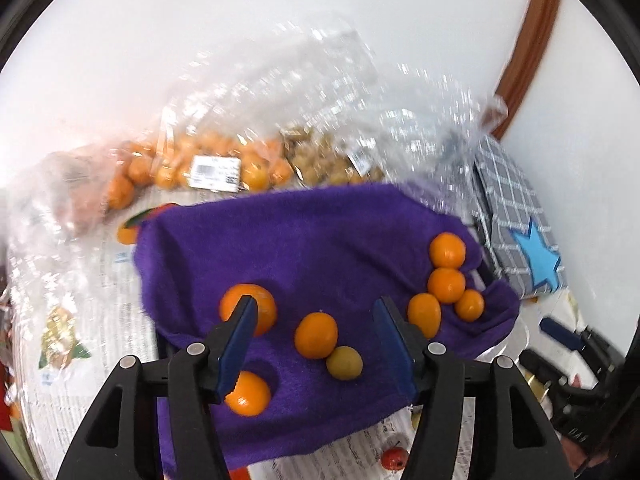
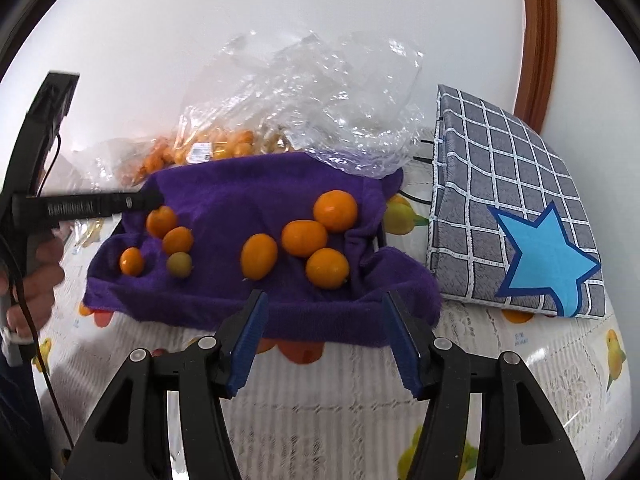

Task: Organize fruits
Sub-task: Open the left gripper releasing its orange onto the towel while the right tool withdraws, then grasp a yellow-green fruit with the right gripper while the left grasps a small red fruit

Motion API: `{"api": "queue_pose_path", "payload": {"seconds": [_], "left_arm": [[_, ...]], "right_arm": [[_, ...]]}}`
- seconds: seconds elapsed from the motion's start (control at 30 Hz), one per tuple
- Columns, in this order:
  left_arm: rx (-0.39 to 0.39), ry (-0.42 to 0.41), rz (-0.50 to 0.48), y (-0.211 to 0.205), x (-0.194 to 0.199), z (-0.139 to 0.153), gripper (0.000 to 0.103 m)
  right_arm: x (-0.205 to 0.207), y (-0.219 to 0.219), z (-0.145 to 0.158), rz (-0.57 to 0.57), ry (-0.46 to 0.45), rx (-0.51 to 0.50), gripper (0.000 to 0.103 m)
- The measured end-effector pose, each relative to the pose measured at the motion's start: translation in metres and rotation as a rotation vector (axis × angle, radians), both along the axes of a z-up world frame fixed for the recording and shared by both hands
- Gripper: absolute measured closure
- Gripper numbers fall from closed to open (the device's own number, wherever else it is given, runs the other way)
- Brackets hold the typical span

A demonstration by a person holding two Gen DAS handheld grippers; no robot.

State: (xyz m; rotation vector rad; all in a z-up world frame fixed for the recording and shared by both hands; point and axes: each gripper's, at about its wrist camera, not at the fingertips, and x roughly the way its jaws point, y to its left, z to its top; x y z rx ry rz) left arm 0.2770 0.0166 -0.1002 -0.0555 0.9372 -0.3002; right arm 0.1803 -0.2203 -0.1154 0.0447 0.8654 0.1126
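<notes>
Tablecloth [image 2: 520,360]: red fruit [image 1: 395,459] visible left wrist only.

Seven orange kumquats [image 2: 335,211] and one greenish kumquat [image 2: 179,264] on one purple towel [image 2: 248,184].

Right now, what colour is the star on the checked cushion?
Light blue star with a darker blue edge; clearest in the right wrist view.

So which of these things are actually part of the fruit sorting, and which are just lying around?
Part of the job:
- oranges on the purple towel
- one greenish fruit
- bagged fruit
- both open hand-held grippers, left and right

Lying about:
- checked star pouch
- patterned tablecloth
</notes>
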Motion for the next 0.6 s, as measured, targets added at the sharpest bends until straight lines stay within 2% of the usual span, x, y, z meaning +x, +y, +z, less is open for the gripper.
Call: {"api": "queue_pose_path", "payload": {"seconds": [0.17, 0.3, 0.4, 0.6], "left_arm": [[-0.026, -0.013, 0.064, 0.028, -0.031, 0.007, 0.043], [-0.023, -0.026, 0.115, 0.044, -0.060, 0.002, 0.043], [-0.023, -0.022, 0.152, 0.057, -0.082, -0.006, 0.043], [-0.032, -0.003, 0.223, 0.080, -0.117, -0.020, 0.045]], "right_arm": [[-0.012, 0.011, -0.006, 0.050, 0.014, 0.054, 0.045], [-0.017, 0.038, -0.019, 0.143, 0.039, 0.073, 0.060], [-0.018, 0.059, -0.031, 0.200, 0.044, 0.061, 0.063], [-0.010, 0.075, -0.047, 0.241, 0.068, 0.086, 0.071]]}}
